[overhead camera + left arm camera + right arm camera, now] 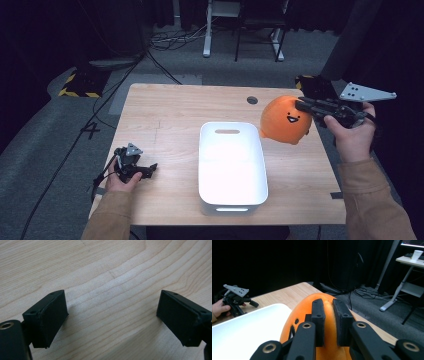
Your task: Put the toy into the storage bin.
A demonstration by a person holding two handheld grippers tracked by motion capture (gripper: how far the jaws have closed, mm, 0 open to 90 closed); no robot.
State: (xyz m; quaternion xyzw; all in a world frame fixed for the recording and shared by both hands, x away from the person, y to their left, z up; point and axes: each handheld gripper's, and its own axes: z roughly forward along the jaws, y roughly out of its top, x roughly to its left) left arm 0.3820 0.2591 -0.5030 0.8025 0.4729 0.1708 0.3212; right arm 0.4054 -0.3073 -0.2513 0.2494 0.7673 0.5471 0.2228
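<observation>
An orange plush toy (284, 120) with a smiling face hangs in the air at the right of the table, just right of a white bin (231, 167). My right gripper (303, 106) is shut on the plush toy (307, 315), its two fingers (318, 312) pinching a fold of its top. My left gripper (151, 168) rests low on the table at the front left; its jaws stand wide open over bare wood (112, 302) with nothing between them. In the right gripper view the left gripper (237, 300) sits far off at the left.
The white bin stands in the middle of the wooden table (165, 115), with a handle slot in its far wall. A round cable hole (252, 100) is near the far edge. Desk legs and cables lie on the floor beyond.
</observation>
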